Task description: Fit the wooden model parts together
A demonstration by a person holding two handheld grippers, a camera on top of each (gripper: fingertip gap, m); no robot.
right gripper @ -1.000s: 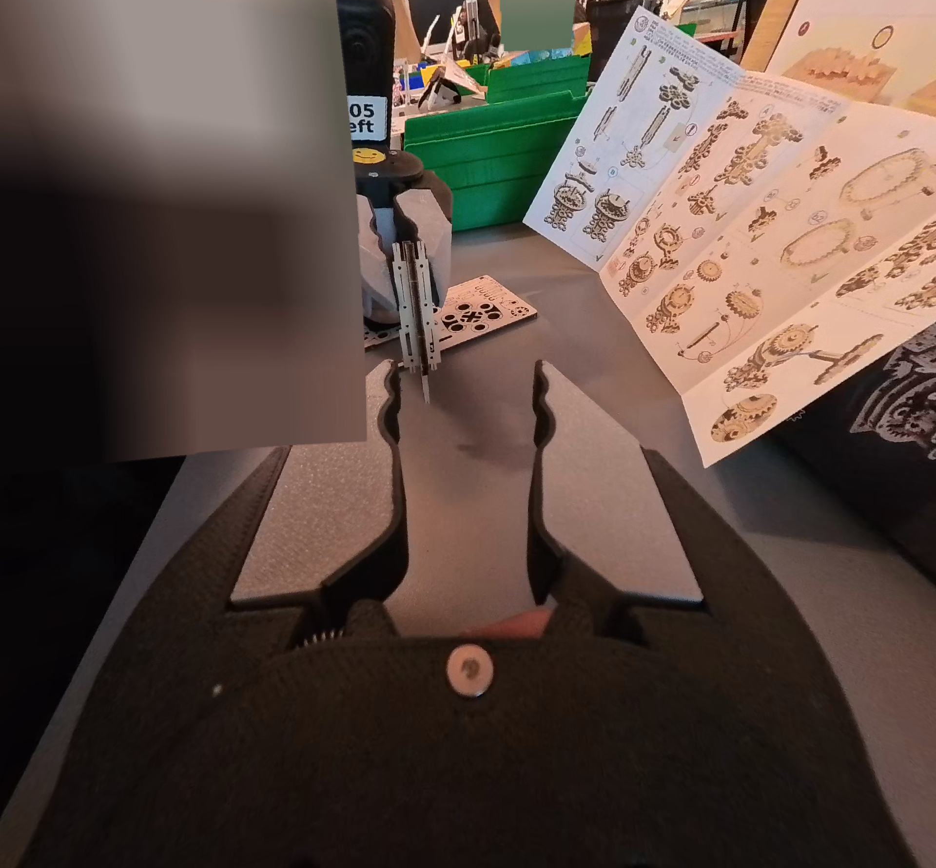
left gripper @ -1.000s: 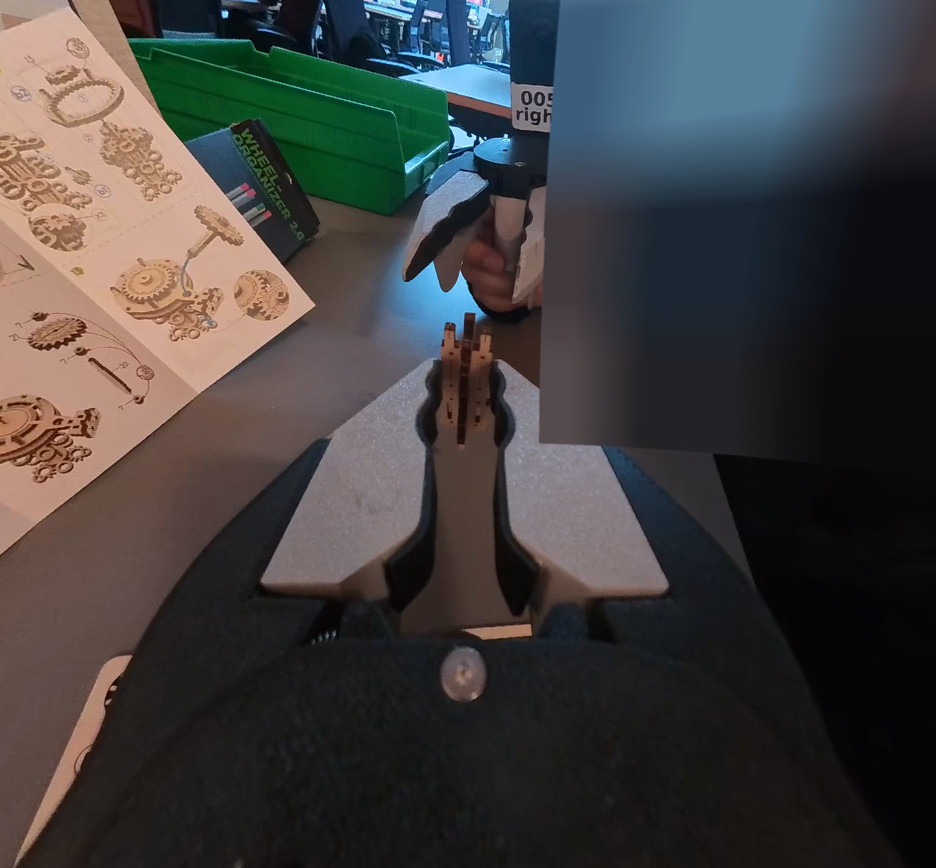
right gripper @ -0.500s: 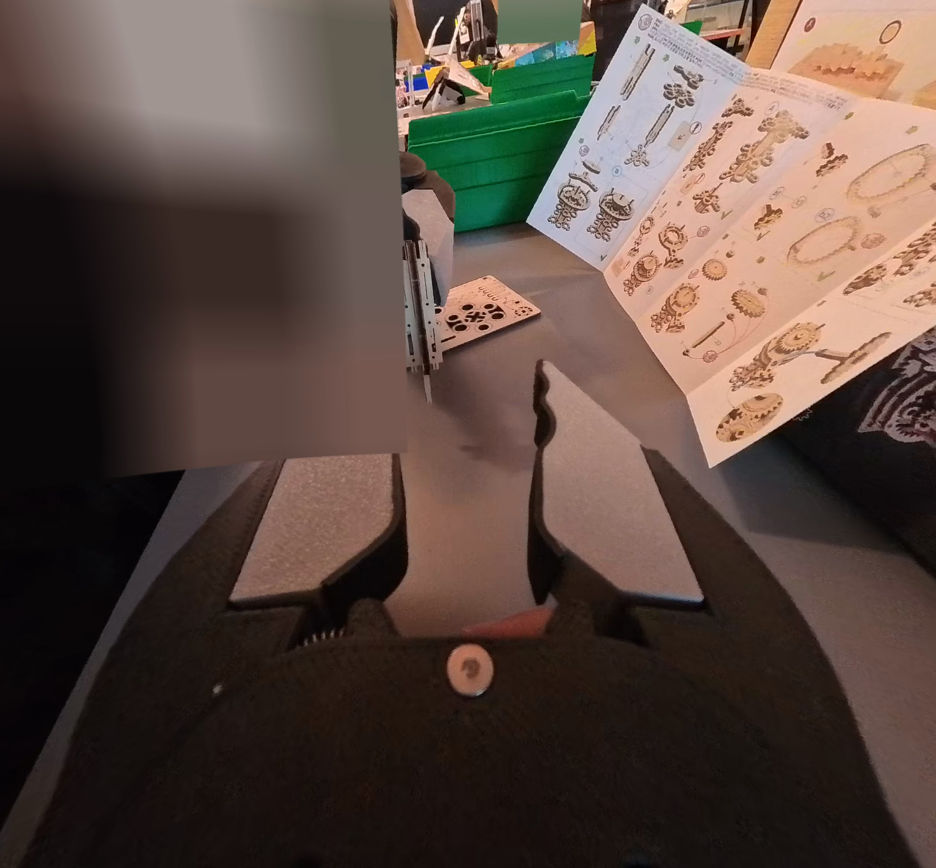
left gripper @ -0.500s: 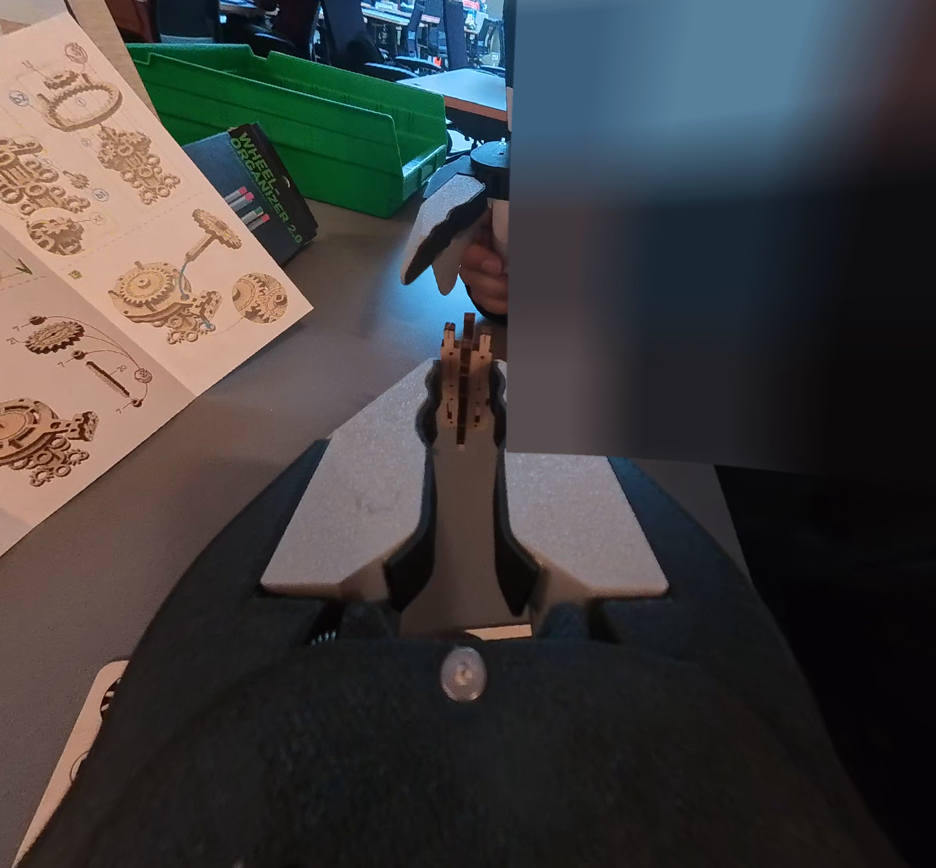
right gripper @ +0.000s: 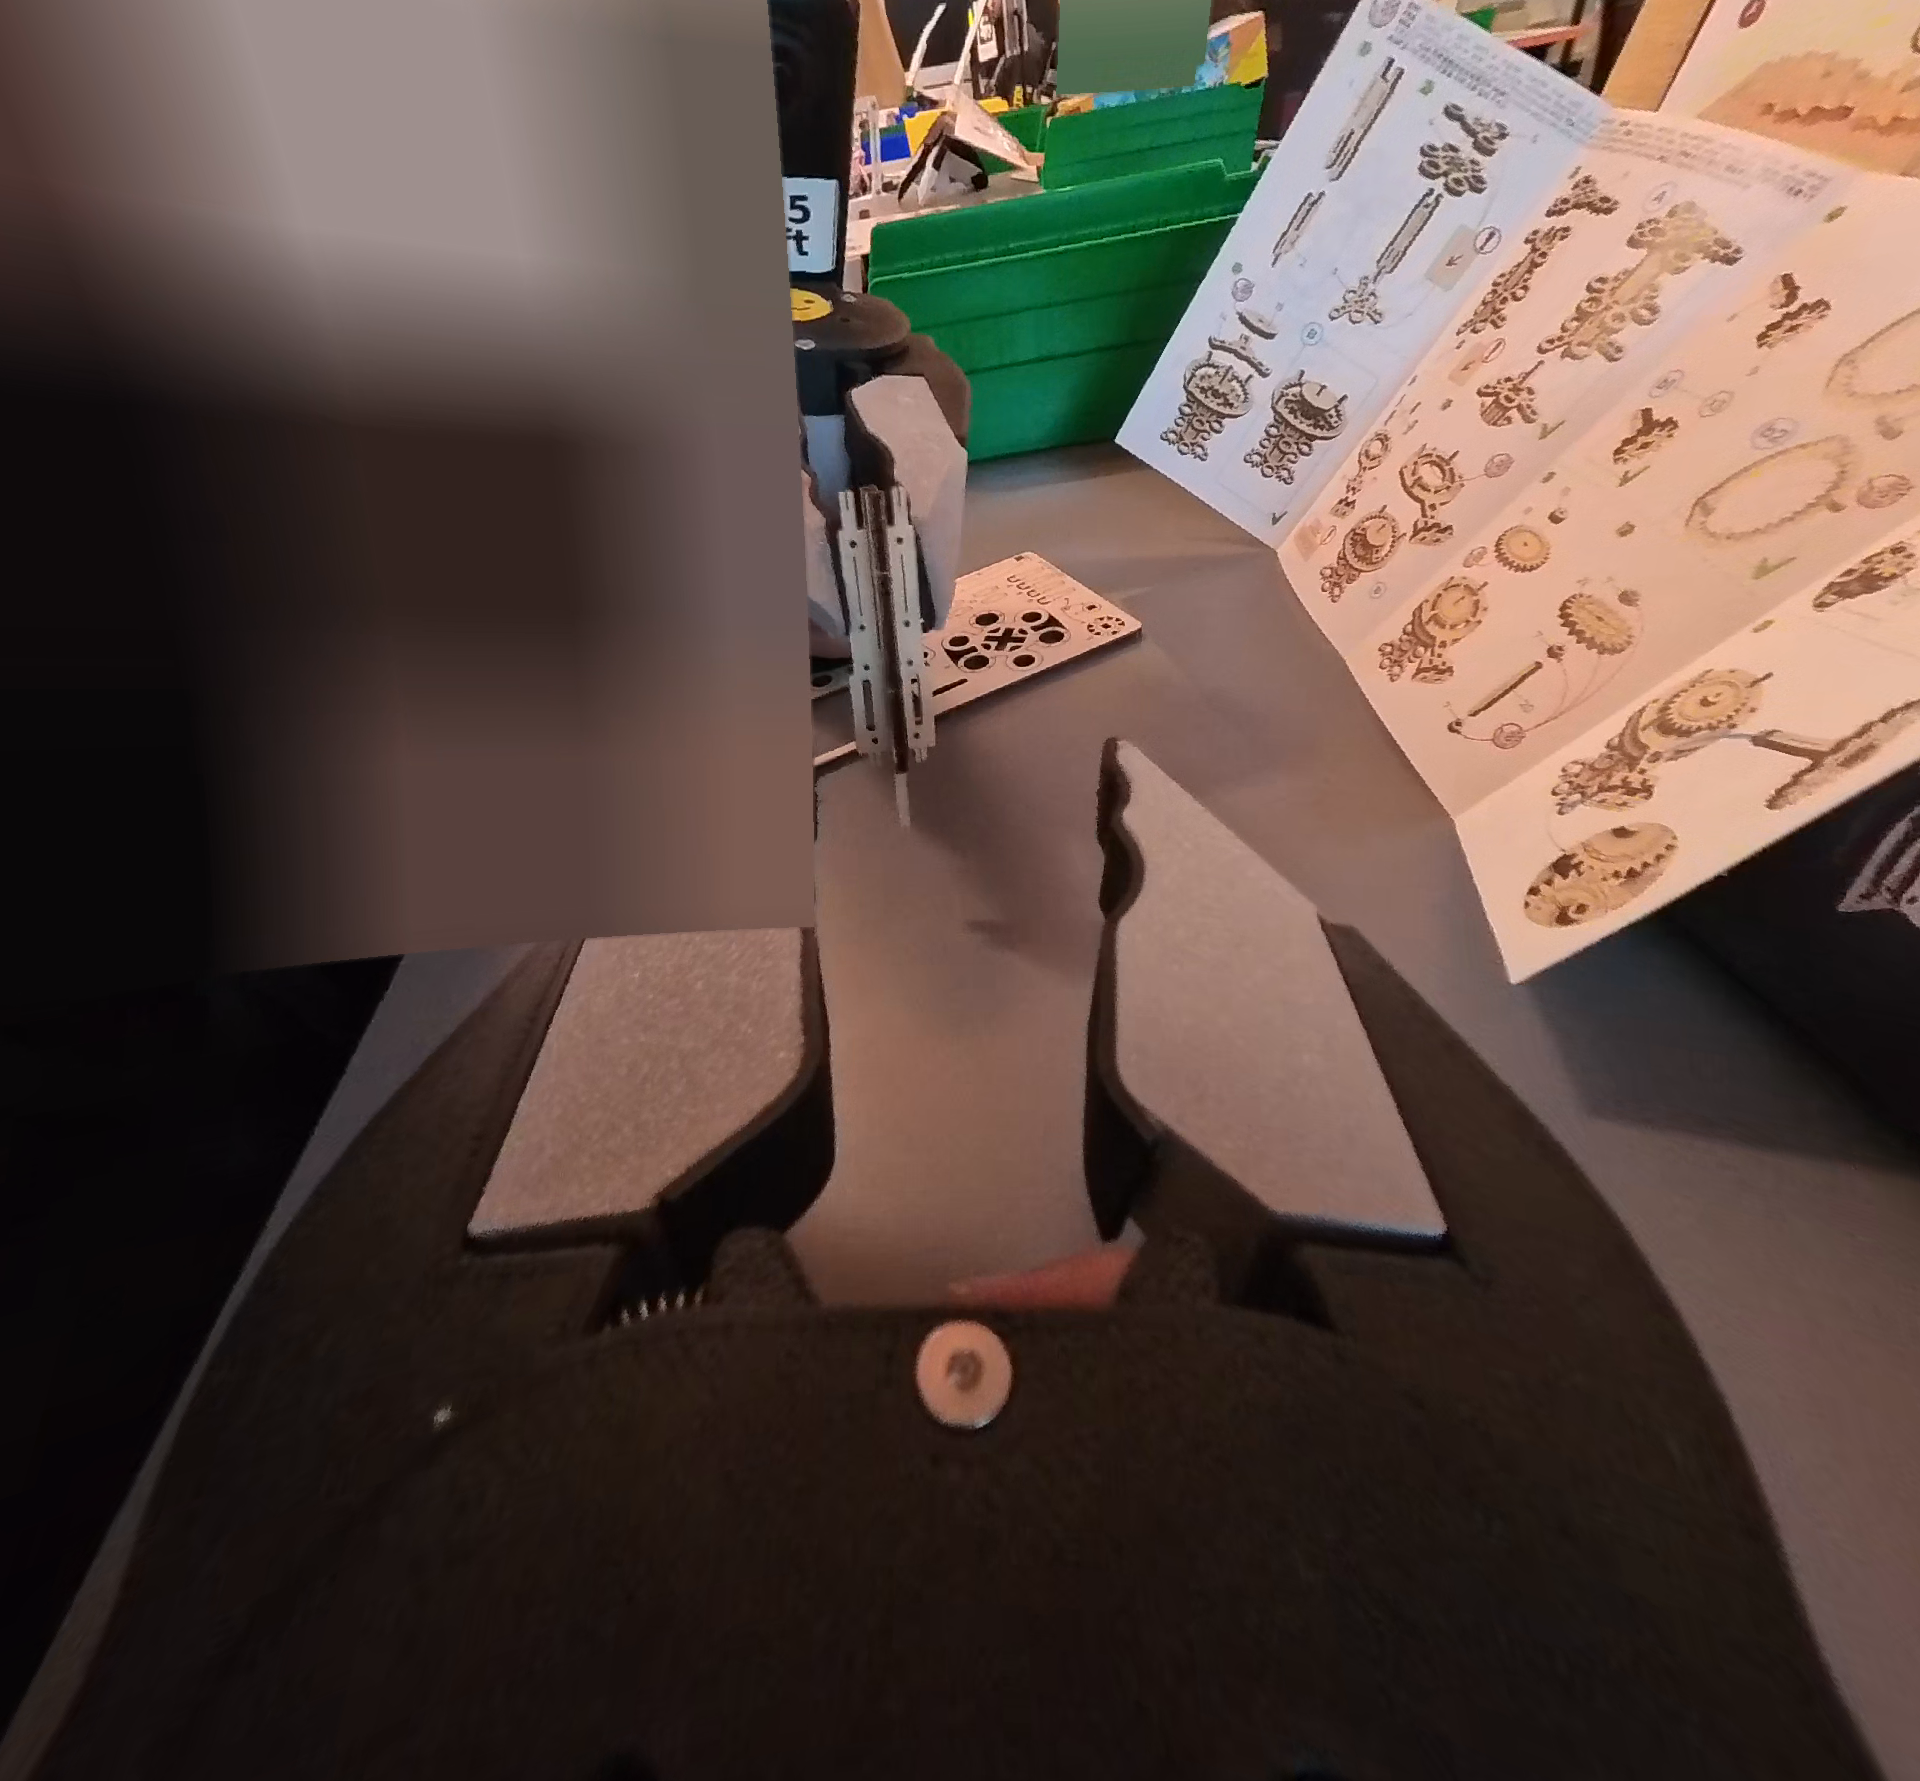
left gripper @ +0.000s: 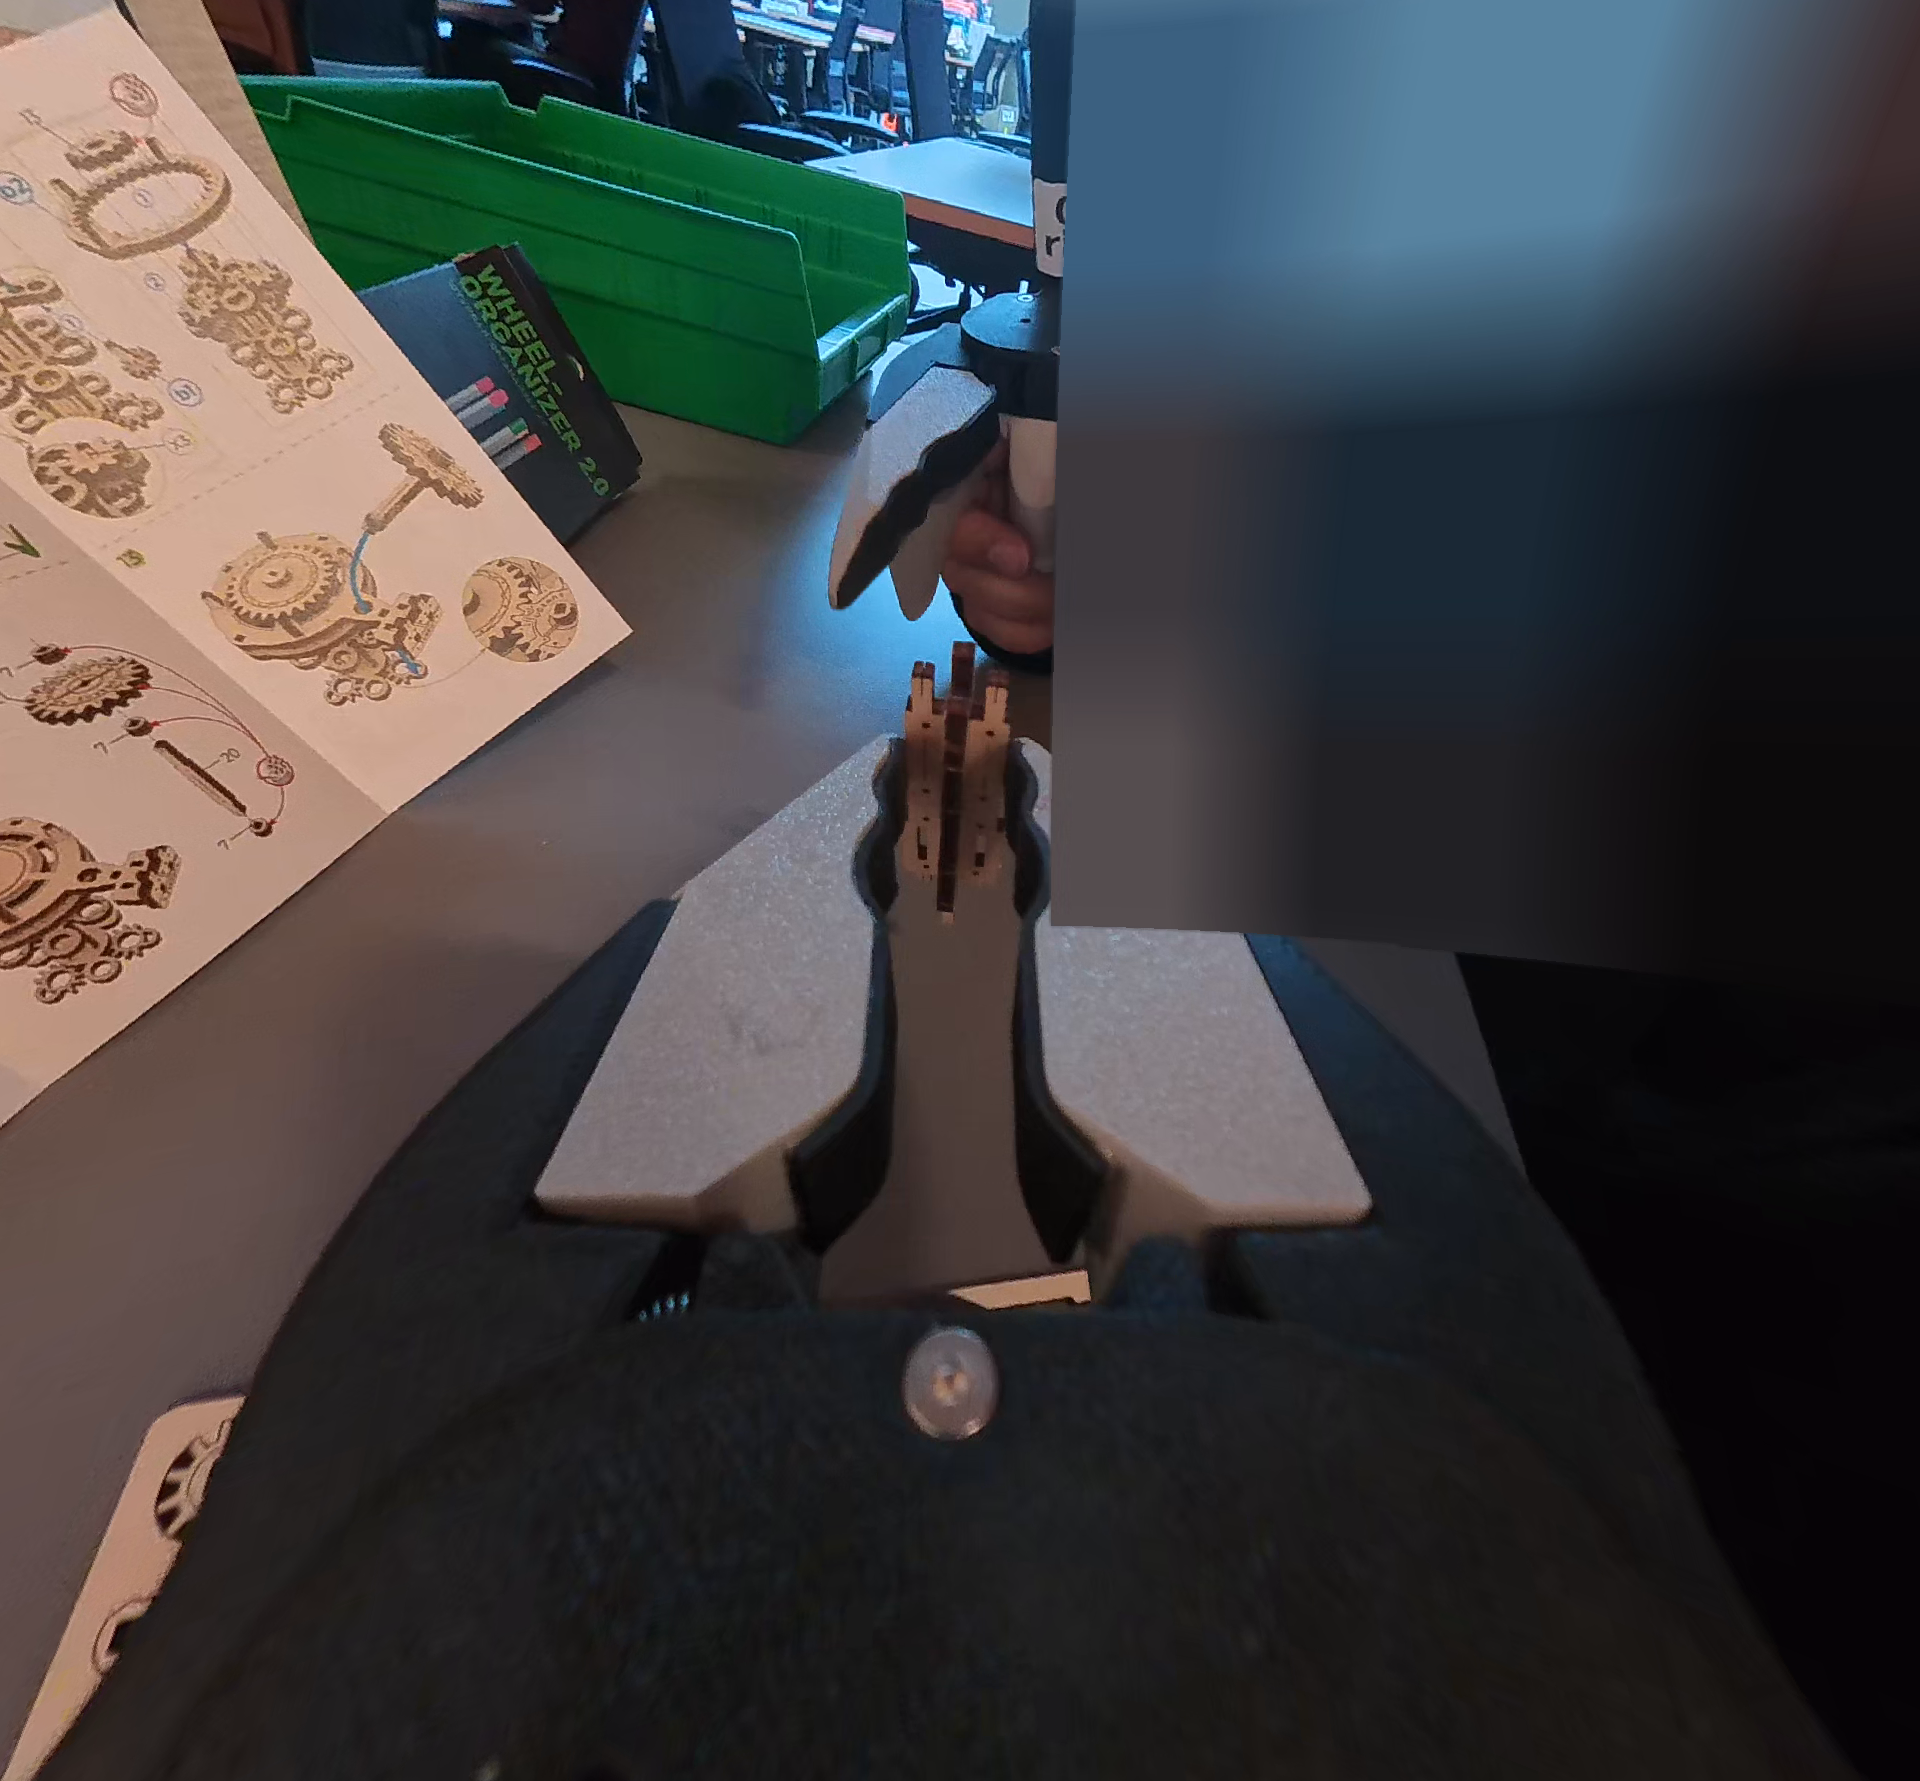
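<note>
My left gripper (left gripper: 951, 796) is shut on a wooden assembly (left gripper: 954, 786) of thin notched slats and holds it upright above the grey table. The right wrist view shows the same assembly (right gripper: 883, 630) hanging from the left gripper (right gripper: 894, 484), its thin tip pointing down. My right gripper (right gripper: 956, 765) is open and empty, facing the assembly and a short way from it. Its left fingertip is hidden by a blurred patch. In the left wrist view the right gripper (left gripper: 899, 526) is beyond the assembly, held by a hand.
A flat wooden sheet with punched holes (right gripper: 997, 635) lies on the table behind the assembly. A folded instruction sheet (right gripper: 1558, 484) (left gripper: 208, 484) stands at the side. Green bins (left gripper: 623, 277) (right gripper: 1039, 329) and a dark box (left gripper: 509, 391) are farther back.
The wooden assembly in the left gripper has shifted slightly right in the right wrist view. Both grippers keep their states.
</note>
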